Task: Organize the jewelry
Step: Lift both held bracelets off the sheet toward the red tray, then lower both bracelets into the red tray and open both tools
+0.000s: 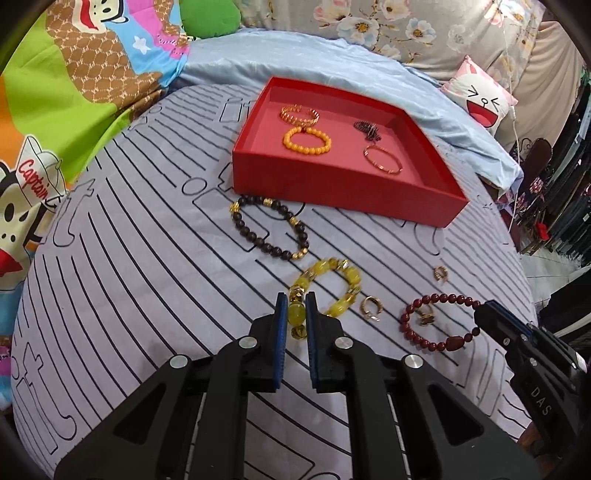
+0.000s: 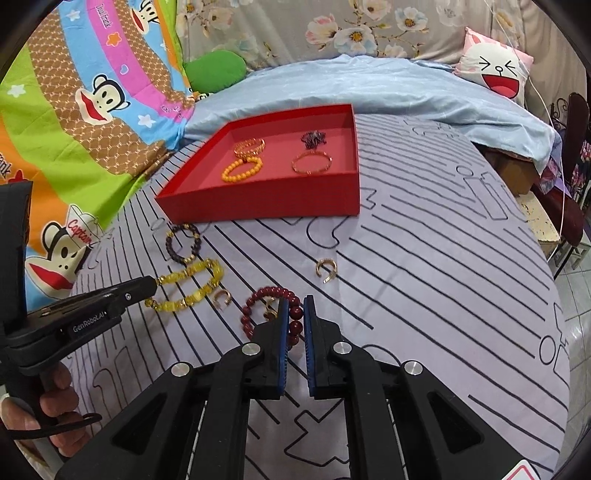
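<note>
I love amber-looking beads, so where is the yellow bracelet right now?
The yellow bracelet is pinched in the left gripper, above the striped sheet, between the dark bracelet and a small gold ring.

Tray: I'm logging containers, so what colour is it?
Red, with a paler pinkish-red floor; the tray shows best in the left wrist view.

A bed fills both views, spread with a lilac sheet point(image 2: 424, 266) printed with black lines; a pale blue quilt point(image 2: 369, 85) lies bunched behind it; a bright cartoon monkey blanket point(image 1: 66, 92) rises on the left; a grey floral cloth point(image 2: 332, 26) backs the bed; a pink laughing-face cushion point(image 2: 496, 70) leans at the right; pale floor tiles point(image 2: 576, 295) show beyond the bed's edge.
</note>
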Available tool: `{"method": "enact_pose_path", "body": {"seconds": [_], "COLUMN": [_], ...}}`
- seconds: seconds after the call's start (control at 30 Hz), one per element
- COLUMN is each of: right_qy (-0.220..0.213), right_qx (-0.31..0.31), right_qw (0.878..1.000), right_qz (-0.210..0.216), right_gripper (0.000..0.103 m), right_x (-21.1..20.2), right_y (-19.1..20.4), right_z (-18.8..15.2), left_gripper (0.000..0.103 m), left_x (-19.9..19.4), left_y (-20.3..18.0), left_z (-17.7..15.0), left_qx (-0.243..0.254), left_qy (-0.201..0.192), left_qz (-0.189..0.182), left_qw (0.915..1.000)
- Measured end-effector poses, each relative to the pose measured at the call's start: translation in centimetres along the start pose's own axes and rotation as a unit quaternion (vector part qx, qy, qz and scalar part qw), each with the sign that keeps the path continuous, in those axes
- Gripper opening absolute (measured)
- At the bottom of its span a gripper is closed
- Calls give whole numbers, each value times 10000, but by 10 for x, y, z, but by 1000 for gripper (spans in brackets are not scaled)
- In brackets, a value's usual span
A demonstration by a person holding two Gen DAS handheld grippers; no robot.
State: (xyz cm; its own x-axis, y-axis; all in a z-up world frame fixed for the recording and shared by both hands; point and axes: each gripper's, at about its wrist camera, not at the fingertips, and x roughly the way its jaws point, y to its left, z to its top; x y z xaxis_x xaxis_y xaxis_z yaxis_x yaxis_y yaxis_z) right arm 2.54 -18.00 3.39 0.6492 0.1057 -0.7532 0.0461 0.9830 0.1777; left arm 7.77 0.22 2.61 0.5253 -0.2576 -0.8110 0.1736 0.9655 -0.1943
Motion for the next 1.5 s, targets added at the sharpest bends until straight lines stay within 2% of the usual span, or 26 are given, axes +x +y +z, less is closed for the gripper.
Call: {"method": "enact_pose_path", "body": {"seconds": [0.4,0.6,0.9,1.07,1.23,1.33,1.43,1.5], "right_qy": [-388,-529,-1025,-1047,-898,-619,-298,-148], "right_qx": [-97,-122,-204,-48,168,278,367,387], "right_qw": [9992,9985,9945,9943,9947,9957,9971,9980], "right_qz": [77,71,28,200,474,634,598,482], "right_gripper": [8,8,7,8,8,8,8,8], "right_x": [-21,-23,-19,0,29,54,80,92], "right_y": [6,6,11,10,9,8,3,-2], "right_z": [27,45,101,133,153,155,148,141], "left_gripper": [9,9,9,9,9,9,9,7], "left_x": [-34,-47,-61,-54,-29,-5,26,42], "left_y": [-17,-27,-42,-47,-40,-33,-24,-20], "left_z": [19,38,101,140,164,170,168,163], "left_qx": [203,334,428,380,139,-85,-224,-251], "left_qy": [-267,-408,-922,-1085,-929,-713,-365,-225], "left_qz": [-259,-360,-609,-798,-1231,-1466,-1477,-1351], "left_qw": [9991,9980,9930,9902,9879,9866,9881,9903]}}
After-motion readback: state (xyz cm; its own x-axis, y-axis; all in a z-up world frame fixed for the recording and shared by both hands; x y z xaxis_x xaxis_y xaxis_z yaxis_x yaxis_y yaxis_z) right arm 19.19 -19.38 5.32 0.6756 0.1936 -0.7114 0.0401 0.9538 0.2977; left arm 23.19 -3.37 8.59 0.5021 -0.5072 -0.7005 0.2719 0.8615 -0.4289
